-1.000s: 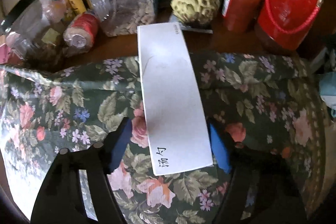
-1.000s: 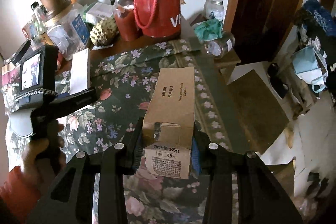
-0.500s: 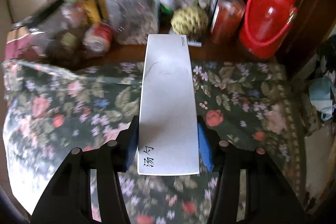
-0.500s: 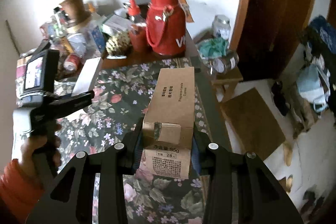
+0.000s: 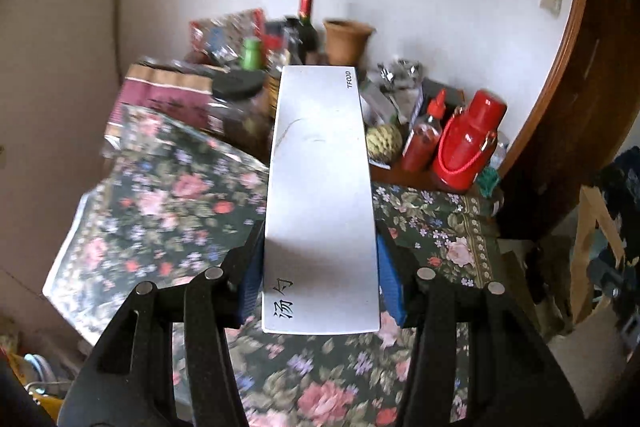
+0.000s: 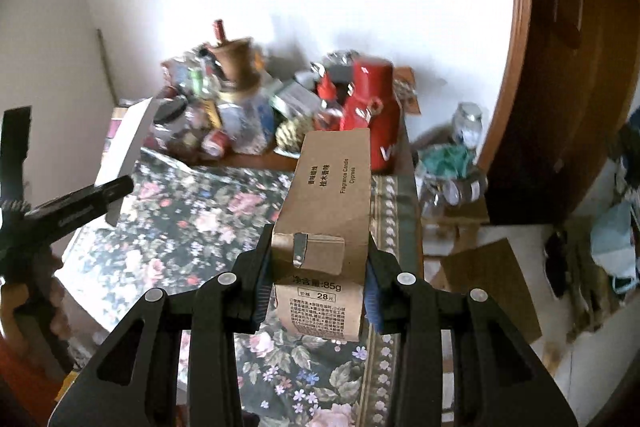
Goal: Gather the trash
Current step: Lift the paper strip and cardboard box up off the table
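Left gripper [image 5: 320, 283] is clamped on a long white box [image 5: 320, 187], right gripper [image 6: 318, 285] on a brown carton [image 6: 326, 223], both mid-frame above the flowered tablecloth [image 5: 168, 211]. Gripped at 1 end only, either could droop and slip out.

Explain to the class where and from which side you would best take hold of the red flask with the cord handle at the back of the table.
Probably the red flask is best taken across its round body, below the cord handle, coming from the open floral-cloth side. It stands upright, with the sauce bottle close on one side and the wall behind, so the front is the freest approach.
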The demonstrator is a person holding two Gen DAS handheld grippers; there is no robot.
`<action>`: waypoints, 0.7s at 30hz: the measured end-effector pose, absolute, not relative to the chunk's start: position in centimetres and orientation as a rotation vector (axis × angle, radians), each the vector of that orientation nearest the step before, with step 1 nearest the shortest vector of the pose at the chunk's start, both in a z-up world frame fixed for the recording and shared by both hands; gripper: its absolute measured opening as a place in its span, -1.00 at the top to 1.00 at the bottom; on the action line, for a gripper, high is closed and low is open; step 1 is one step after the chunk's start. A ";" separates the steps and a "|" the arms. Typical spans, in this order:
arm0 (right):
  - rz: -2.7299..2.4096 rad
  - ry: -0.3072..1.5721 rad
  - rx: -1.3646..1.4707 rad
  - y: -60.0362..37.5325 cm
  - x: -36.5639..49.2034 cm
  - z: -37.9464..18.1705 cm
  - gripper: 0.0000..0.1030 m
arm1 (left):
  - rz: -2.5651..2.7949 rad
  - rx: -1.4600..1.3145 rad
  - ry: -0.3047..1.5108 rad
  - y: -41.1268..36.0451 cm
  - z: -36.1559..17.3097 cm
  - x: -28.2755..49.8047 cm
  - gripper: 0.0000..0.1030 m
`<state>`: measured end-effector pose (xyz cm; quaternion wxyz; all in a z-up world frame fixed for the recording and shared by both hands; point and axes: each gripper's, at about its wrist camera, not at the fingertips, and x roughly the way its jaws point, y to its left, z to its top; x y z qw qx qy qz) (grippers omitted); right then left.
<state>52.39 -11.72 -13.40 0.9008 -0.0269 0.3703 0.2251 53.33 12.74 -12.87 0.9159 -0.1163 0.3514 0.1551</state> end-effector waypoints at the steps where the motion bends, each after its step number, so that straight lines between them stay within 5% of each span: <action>1: 0.468 0.748 -0.058 -11.7 51.9 -12.8 0.33 | 0.321 -0.240 0.714 12.9 -12.2 52.3 0.02; 21: 0.390 0.595 -0.027 -7.4 34.0 -7.0 0.32 | 0.171 -0.166 0.503 15.1 -5.0 31.4 0.02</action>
